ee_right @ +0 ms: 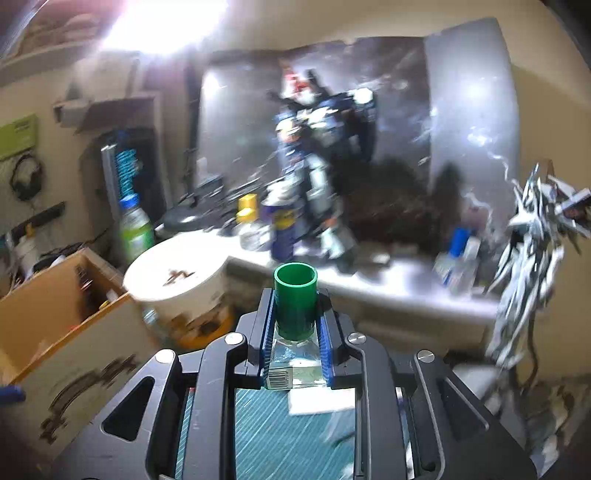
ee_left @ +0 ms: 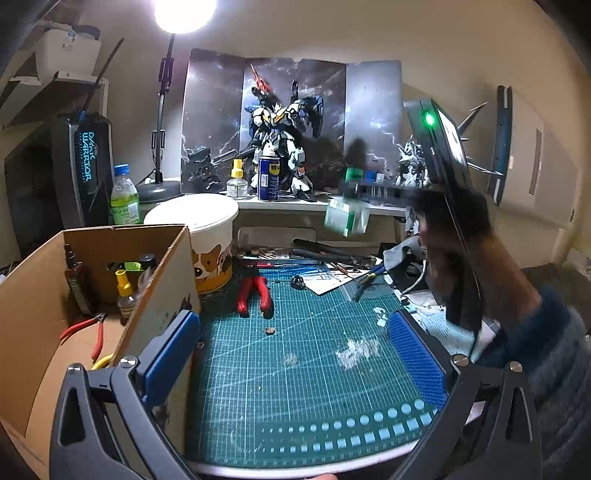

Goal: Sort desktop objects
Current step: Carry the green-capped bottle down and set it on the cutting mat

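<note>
1. The left wrist camera sits low and close over a green cutting mat (ee_left: 295,369), looking forward between its own two fingers toward the back wall.
2. The right wrist camera rides higher and looks forward, slightly down, its picture blurred.
3. Both views share the cardboard box (ee_left: 44,314) (ee_right: 55,306), white bucket (ee_left: 199,221) (ee_right: 177,280) and robot model (ee_left: 277,136) (ee_right: 314,166).

Beige wall (ee_left: 424,44), glaring round lamp (ee_left: 184,13) on black pole (ee_left: 162,110), stormy backdrop panels (ee_left: 218,122)
</note>
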{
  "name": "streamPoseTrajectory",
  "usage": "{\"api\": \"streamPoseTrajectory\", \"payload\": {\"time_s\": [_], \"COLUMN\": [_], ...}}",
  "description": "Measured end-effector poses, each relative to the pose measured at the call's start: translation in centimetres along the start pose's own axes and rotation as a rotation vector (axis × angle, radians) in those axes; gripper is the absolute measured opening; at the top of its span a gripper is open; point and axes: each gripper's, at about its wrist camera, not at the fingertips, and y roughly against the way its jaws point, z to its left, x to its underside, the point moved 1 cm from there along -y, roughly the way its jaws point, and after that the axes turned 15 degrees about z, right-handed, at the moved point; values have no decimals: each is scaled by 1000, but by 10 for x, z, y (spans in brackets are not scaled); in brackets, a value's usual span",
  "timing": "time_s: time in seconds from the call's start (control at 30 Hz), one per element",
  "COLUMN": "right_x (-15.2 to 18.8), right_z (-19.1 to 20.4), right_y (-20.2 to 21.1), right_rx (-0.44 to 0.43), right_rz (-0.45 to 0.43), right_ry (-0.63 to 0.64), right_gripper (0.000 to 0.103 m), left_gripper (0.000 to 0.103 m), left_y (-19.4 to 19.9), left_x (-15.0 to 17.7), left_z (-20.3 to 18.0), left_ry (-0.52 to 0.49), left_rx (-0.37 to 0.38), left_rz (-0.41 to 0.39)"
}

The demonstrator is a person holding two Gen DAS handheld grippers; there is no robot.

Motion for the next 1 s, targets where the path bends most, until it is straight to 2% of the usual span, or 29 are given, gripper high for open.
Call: {"api": "streamPoseTrajectory", "payload": {"time_s": [0.17,0.27,0.43,0.57,0.77,0.9,1.0], "right_x": [56,88,128,147,165,165,165], "right_z": [41,60,71,79,87,93,91], "right_y": [9,5,-9,-17,-21,-21,-18], "right_rx": [-14,-2,-24,-13,-20,-8,-40], "right_rz": [54,96,153,175,184,191,186], "right_ry": [0,-7,-79,-92,-79,-33,-30], "right_gripper": [20,20,20,20,20,20,23], "left_gripper": [103,103,103,103,103,103,103], "left_y": [11,16,23,28,25,23,20], "left_x": [21,32,41,42,46,48,48], "left_z": [4,2,-2,-4,-15,-20,-23], "left_ry": [-4,-27,-55,-49,-78,-83,-85], "left_rx": [33,10,8,50,85,89,74], "left_rz": [0,-19,-46,-74,-68,-64,-62]}}
